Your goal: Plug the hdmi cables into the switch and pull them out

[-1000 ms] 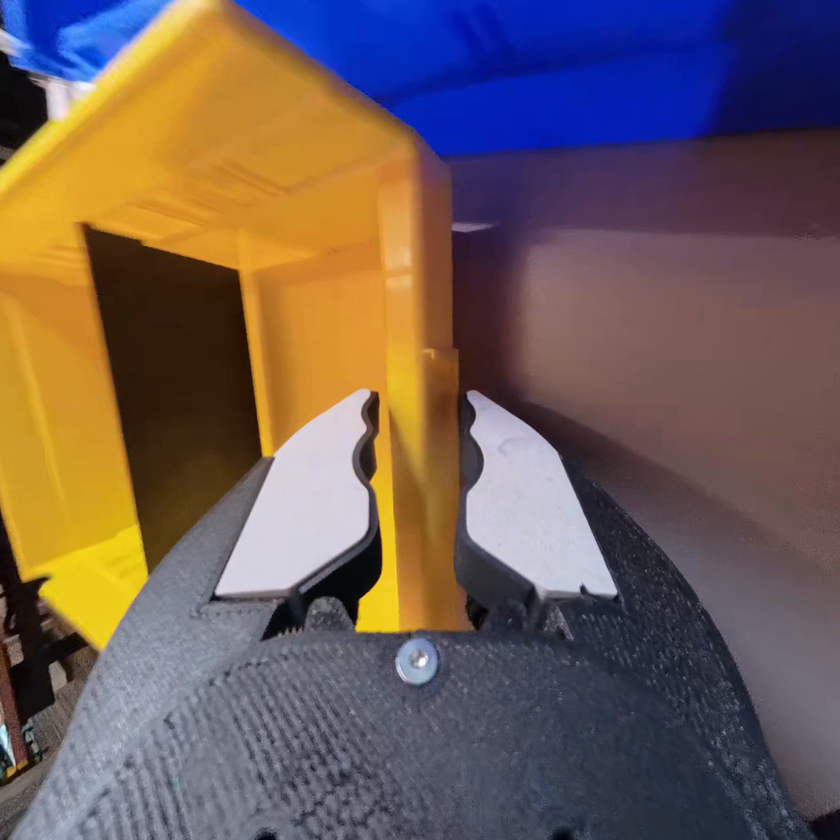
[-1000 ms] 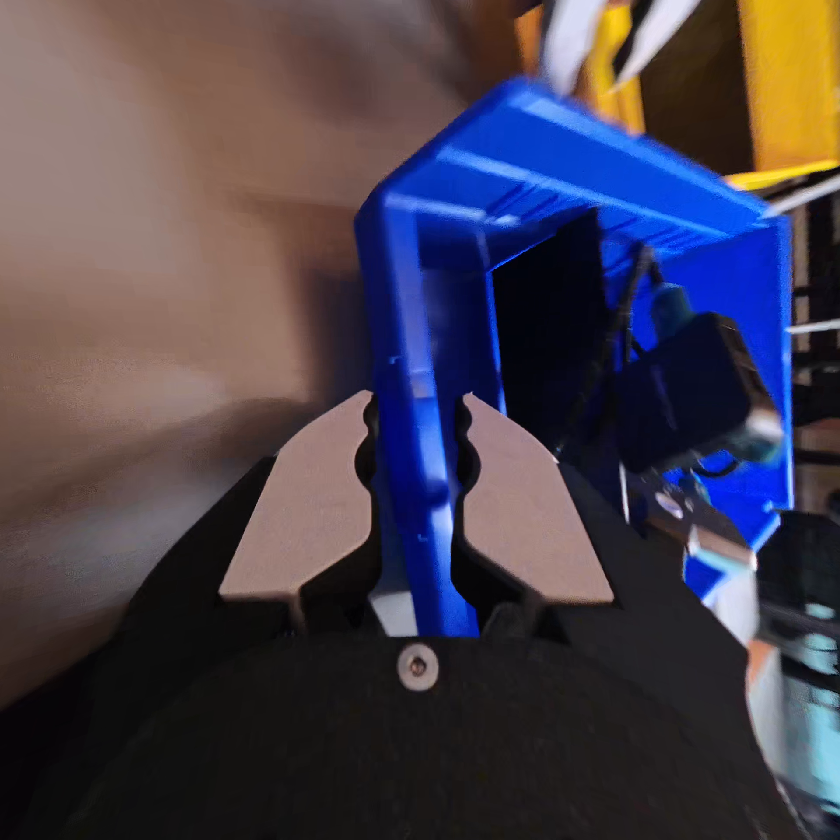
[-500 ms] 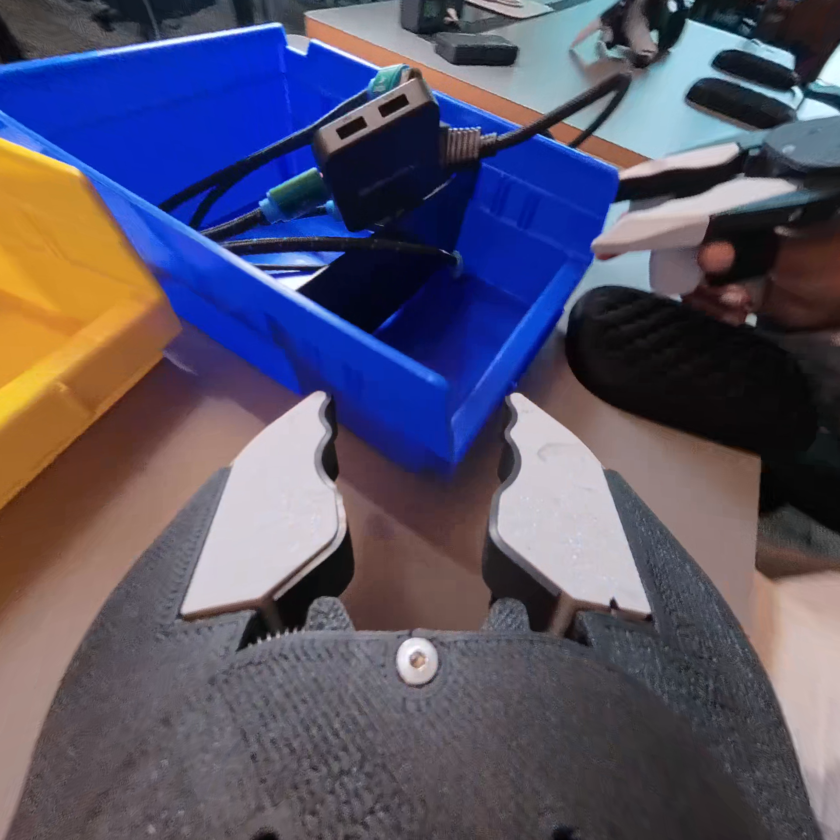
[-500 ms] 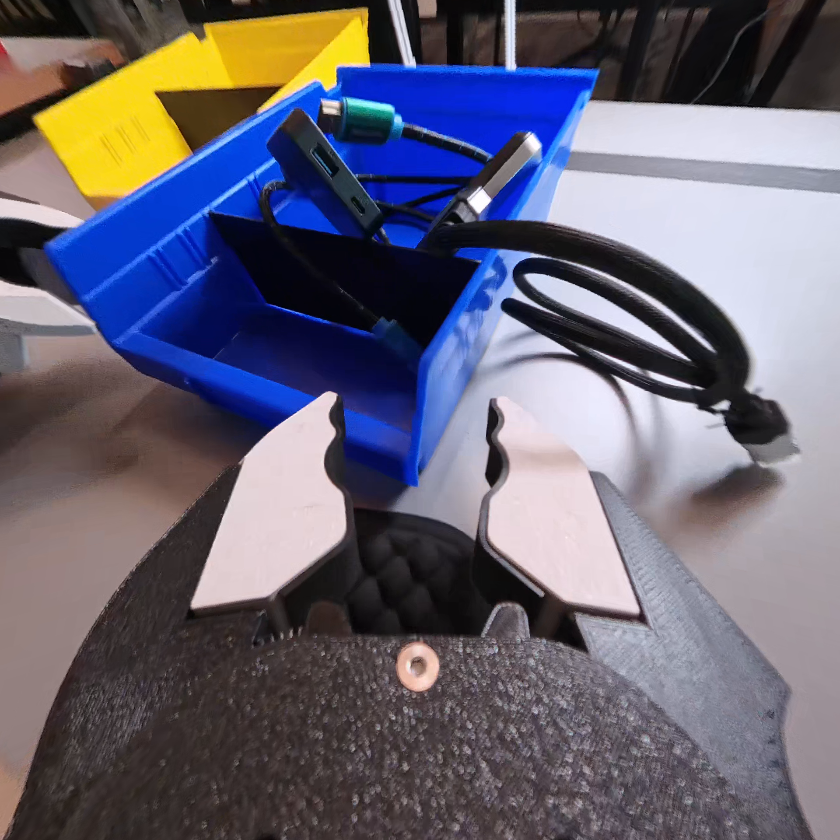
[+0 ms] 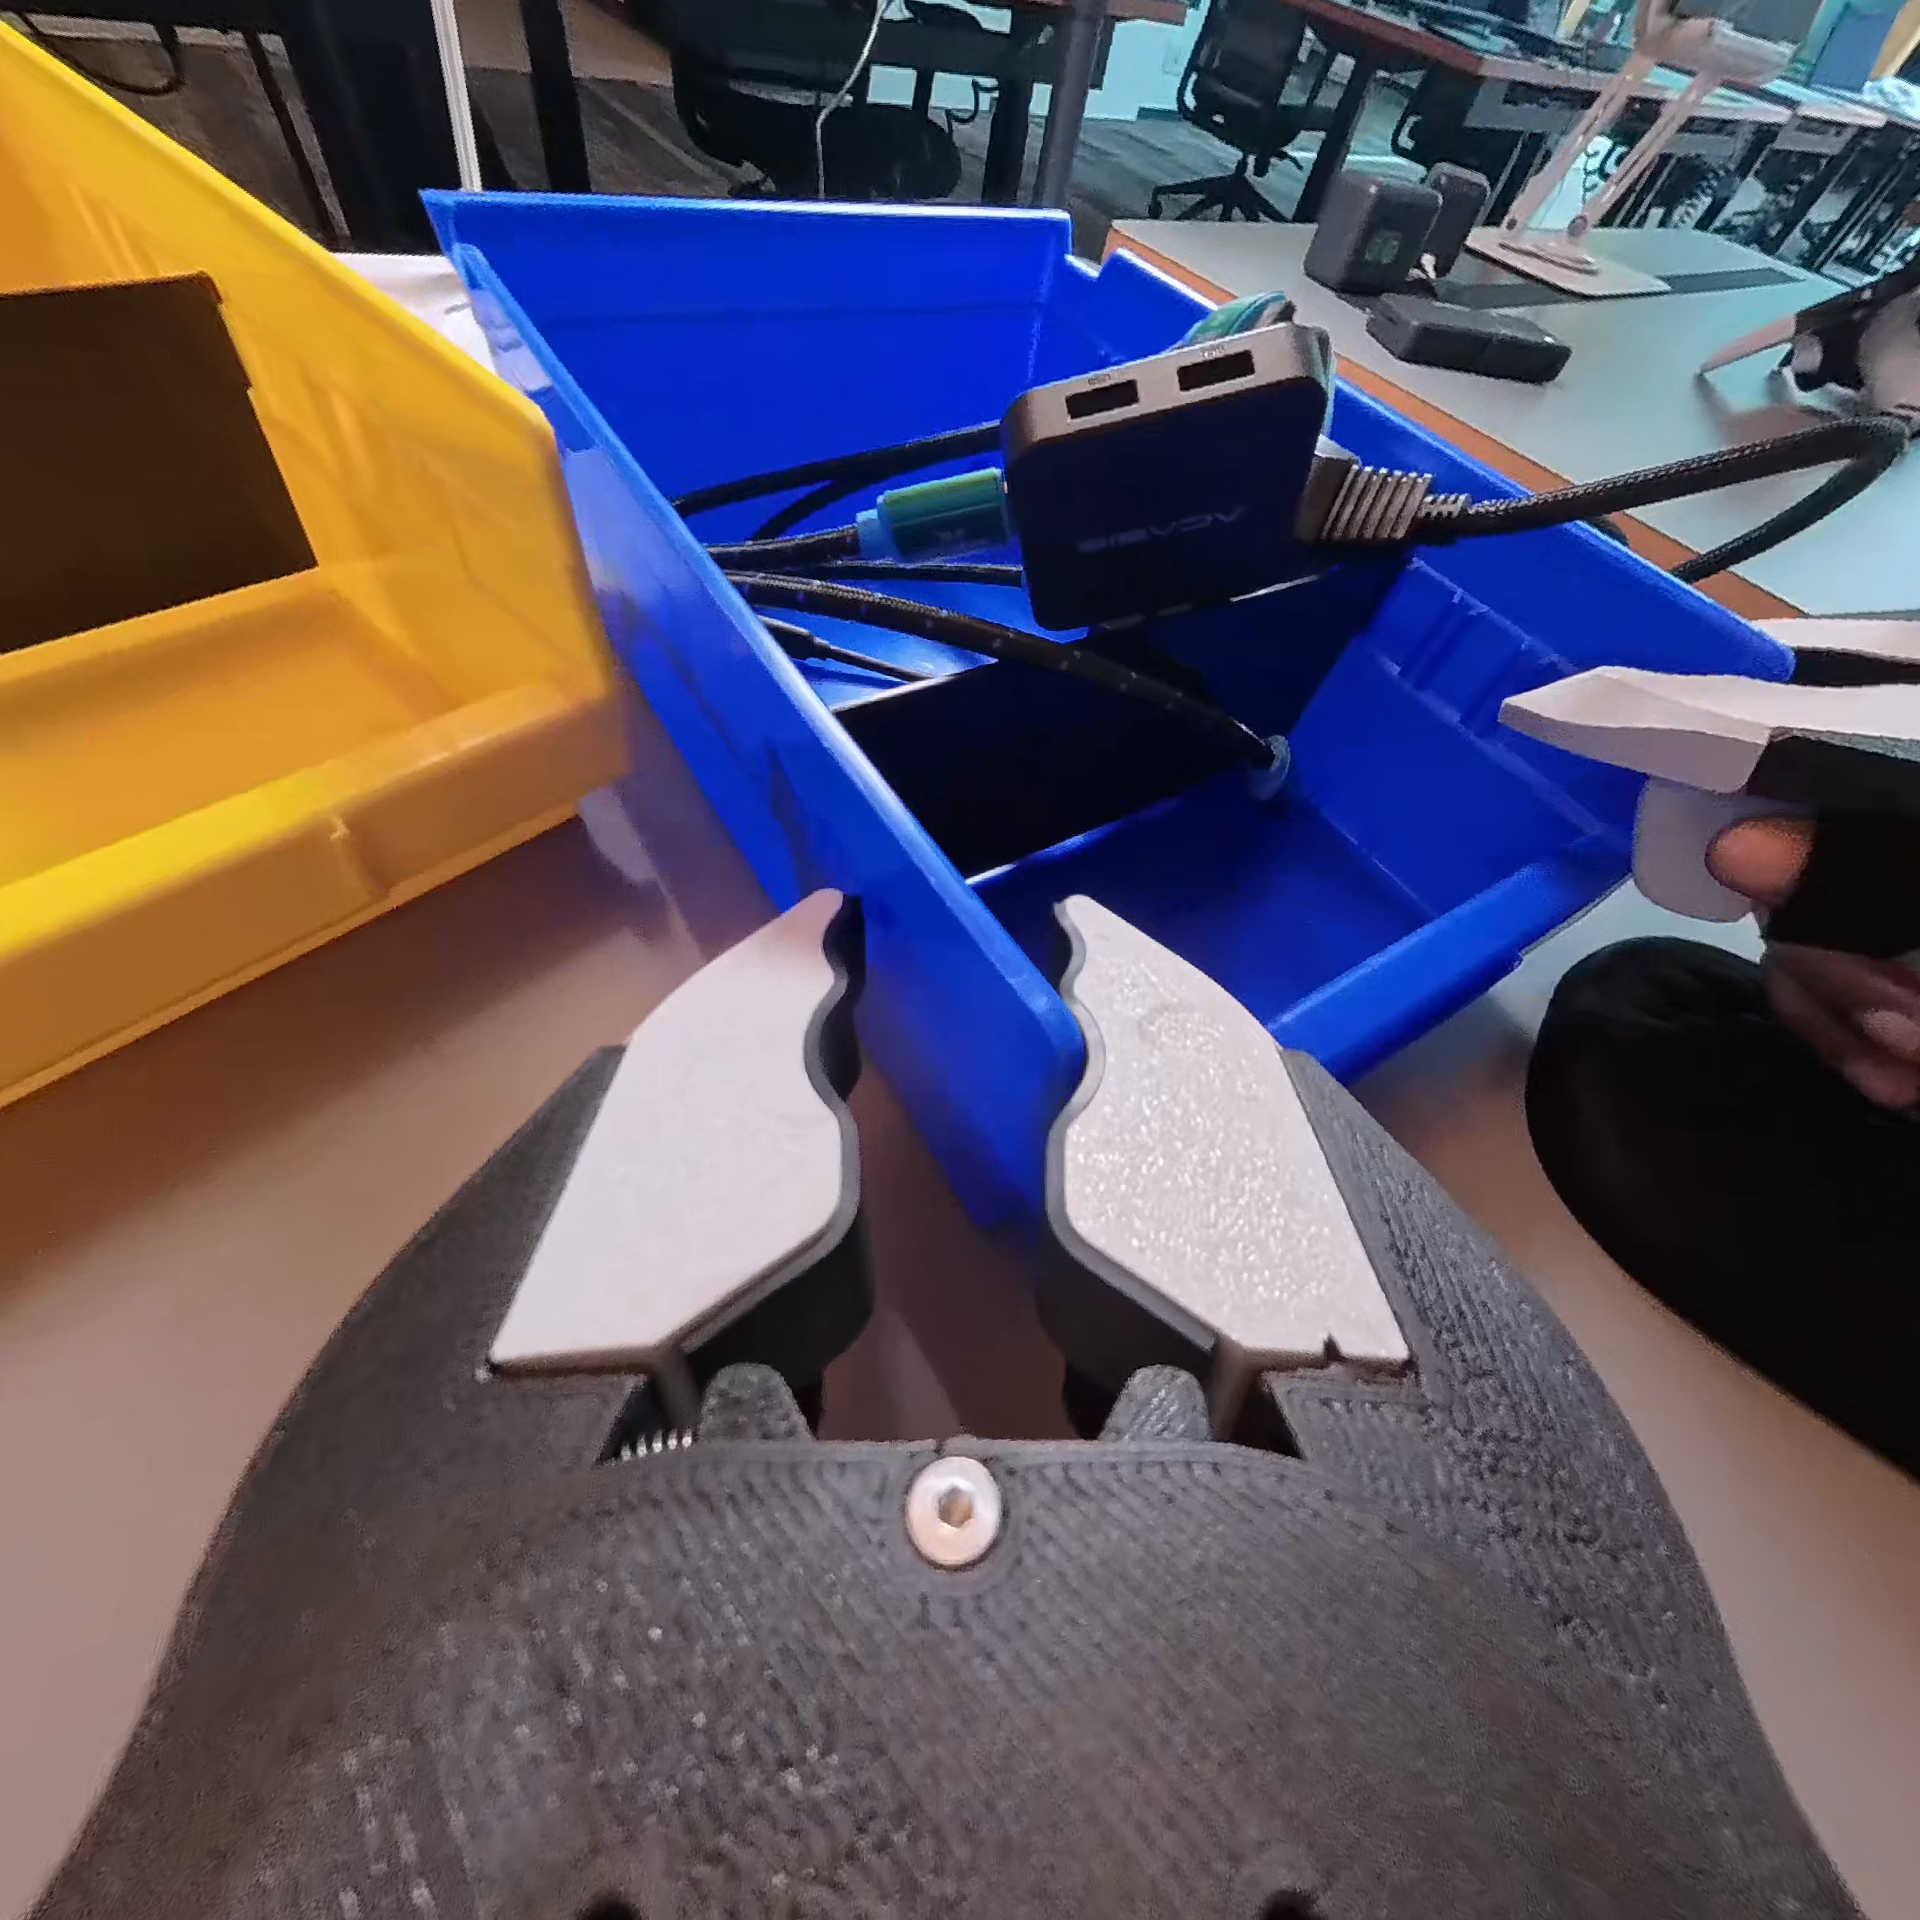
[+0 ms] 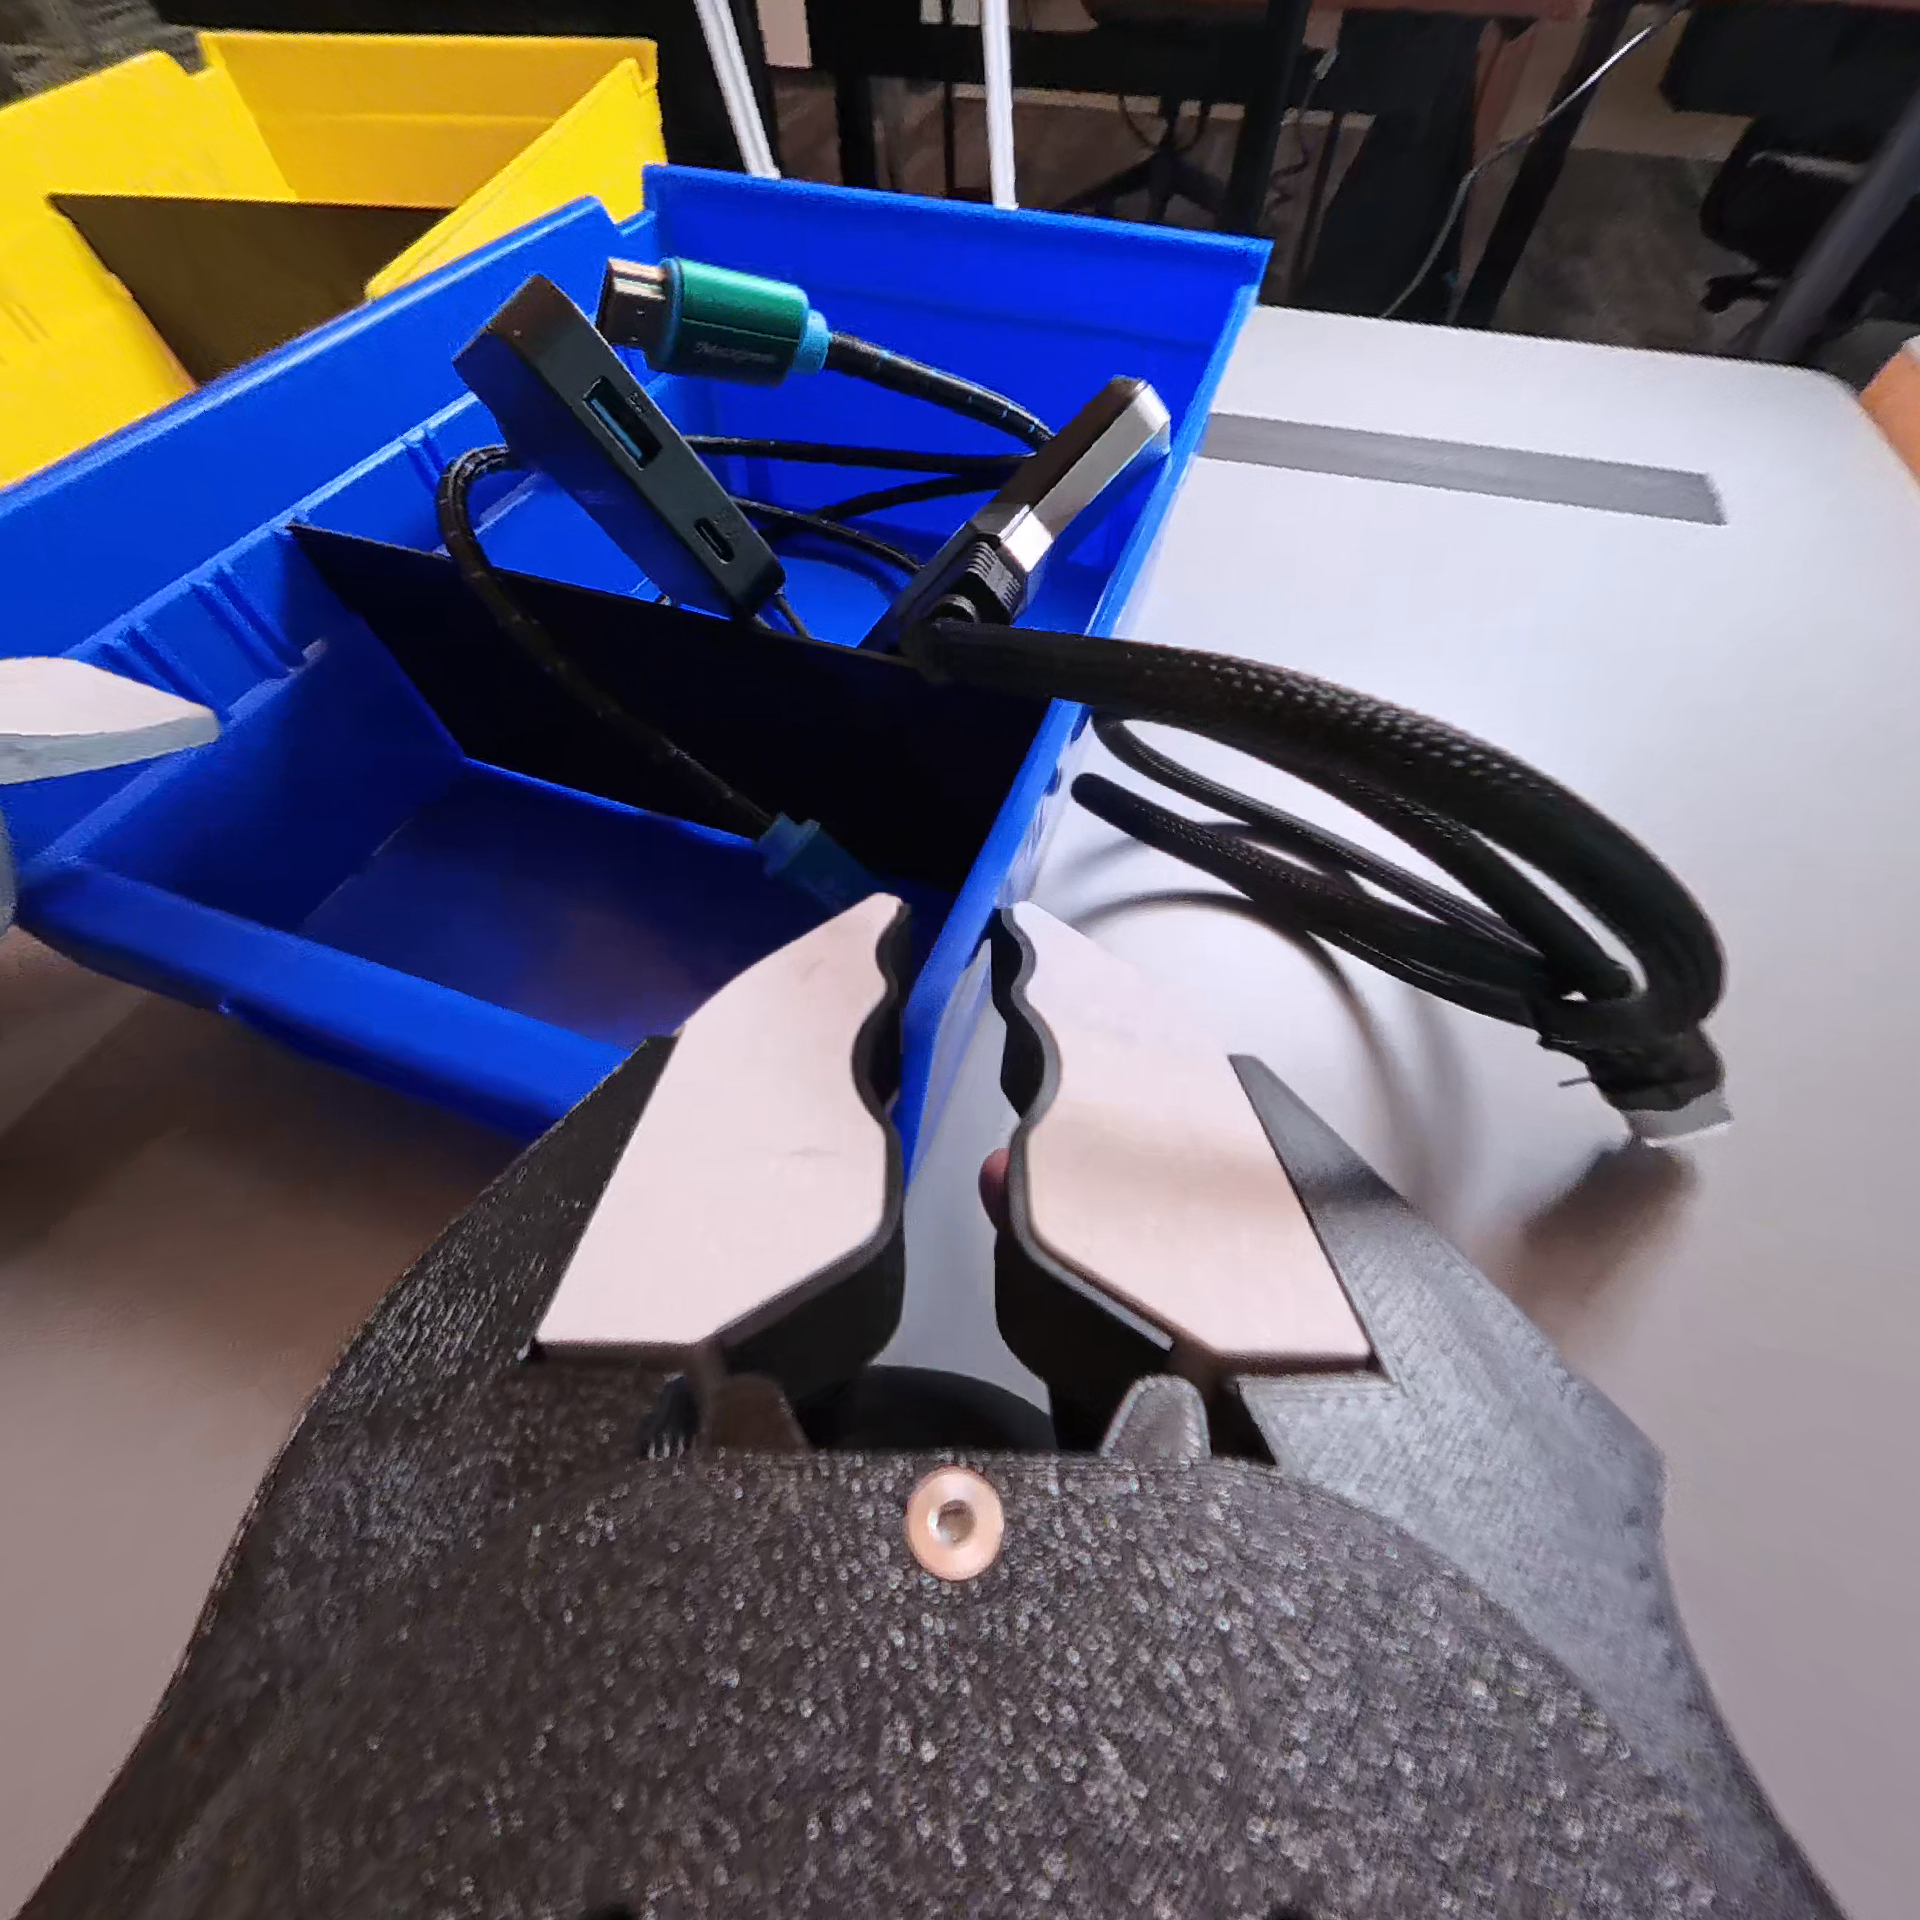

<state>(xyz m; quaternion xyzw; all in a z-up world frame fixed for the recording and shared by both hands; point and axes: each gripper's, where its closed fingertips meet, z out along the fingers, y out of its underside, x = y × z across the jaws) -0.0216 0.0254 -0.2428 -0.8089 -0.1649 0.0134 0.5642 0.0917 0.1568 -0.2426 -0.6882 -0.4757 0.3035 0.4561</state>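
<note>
While both claws straddle the blue bin's [image 5: 790, 343] near corners, nothing is gripped.
The switch [image 5: 1164, 488] is seen propped deeper inside beyond the divider, ahead of the part-open left claw [image 5: 956, 1049] and right claw [image 6: 948, 1029], cables [image 6: 1351, 769] trailing rightward onto the desk [image 6: 1455, 582].

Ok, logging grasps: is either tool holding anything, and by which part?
Left tool and right tool each straddle a blue bin side wall near its front; whether they clamp cannot be told.

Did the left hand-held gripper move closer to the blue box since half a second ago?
Yes. The left hand-held gripper went forward toward the blue bin, and its fingers now sit on either side of the bin's near side wall instead of short of the corner.
</note>
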